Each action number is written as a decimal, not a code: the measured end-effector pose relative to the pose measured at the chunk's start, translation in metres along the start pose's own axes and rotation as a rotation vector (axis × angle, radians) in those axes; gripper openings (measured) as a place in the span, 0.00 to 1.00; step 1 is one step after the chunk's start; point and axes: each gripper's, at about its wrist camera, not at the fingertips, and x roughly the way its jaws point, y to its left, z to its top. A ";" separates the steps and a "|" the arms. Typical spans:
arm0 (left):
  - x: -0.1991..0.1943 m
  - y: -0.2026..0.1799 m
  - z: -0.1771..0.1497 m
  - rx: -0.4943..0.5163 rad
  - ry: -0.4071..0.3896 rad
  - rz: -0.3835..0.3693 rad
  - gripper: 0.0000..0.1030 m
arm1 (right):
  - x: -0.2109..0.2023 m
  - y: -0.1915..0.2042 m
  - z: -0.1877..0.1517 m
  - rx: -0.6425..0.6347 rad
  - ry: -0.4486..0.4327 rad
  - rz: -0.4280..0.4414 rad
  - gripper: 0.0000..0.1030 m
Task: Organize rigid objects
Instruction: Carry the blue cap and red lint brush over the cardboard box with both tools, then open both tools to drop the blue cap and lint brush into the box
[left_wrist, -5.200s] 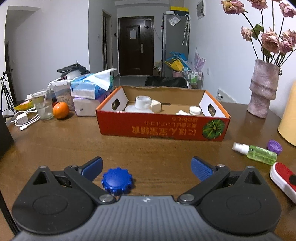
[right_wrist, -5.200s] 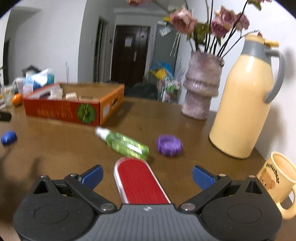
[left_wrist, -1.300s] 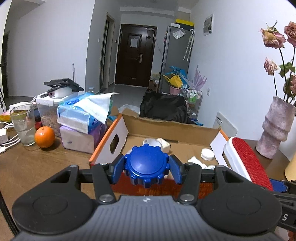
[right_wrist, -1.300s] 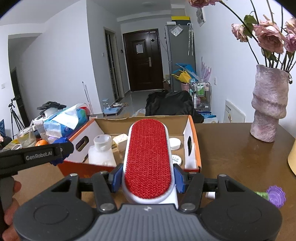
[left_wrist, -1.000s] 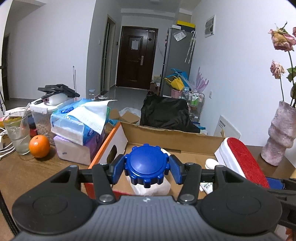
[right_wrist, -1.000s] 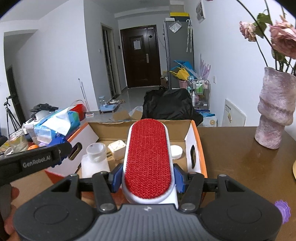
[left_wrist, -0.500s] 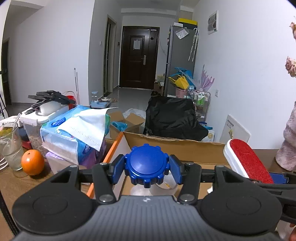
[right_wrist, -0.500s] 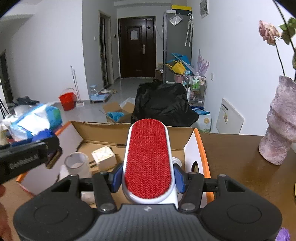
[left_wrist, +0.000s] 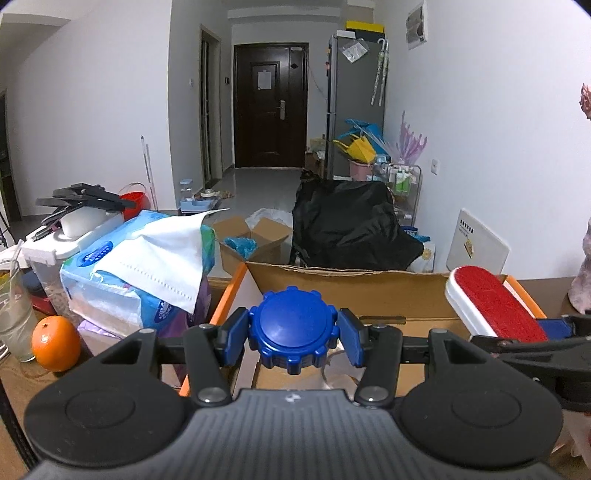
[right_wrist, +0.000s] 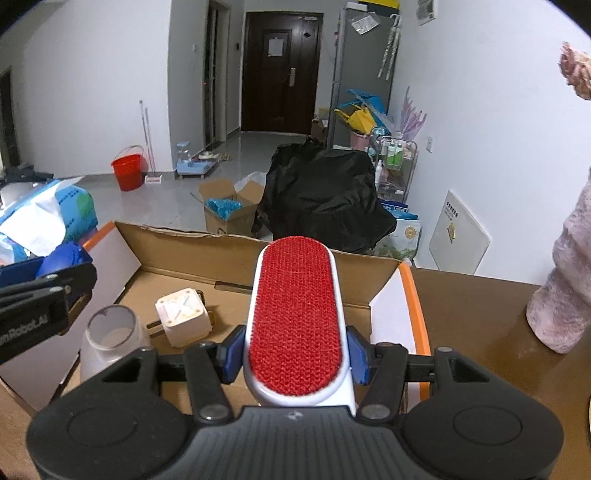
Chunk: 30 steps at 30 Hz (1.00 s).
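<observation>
Left gripper (left_wrist: 293, 334) clamped on blue cap (left_wrist: 293, 329), right gripper (right_wrist: 295, 350) clamped on lint brush (right_wrist: 295, 314), both above cardboard box (right_wrist: 236, 254) (white bottle (right_wrist: 110, 339) at 9 o'clock): lower onto bare floor, then release

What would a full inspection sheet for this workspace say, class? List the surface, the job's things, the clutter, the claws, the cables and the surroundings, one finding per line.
Surface: brown wooden table, bare right of the box.
Job's things: open cardboard box holding a white cube plug and a white bottle; blue cap; red lint brush.
Clutter: tissue packs, orange, glass, pink vase.
Claws: left claw shut on the blue cap; right claw shut on the red lint brush, both over the box.
Cables: nothing seen.
Surroundings: dark door, black bag, red bucket.
</observation>
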 end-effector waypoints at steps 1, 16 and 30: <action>0.000 0.000 0.001 0.005 0.006 -0.005 0.55 | 0.001 0.000 0.001 -0.007 0.006 0.002 0.53; -0.012 0.009 0.008 -0.008 -0.010 0.014 1.00 | -0.030 0.003 0.005 -0.078 -0.045 -0.072 0.97; -0.019 0.009 0.006 -0.016 -0.009 0.021 1.00 | -0.035 -0.009 -0.004 -0.041 -0.047 -0.051 1.00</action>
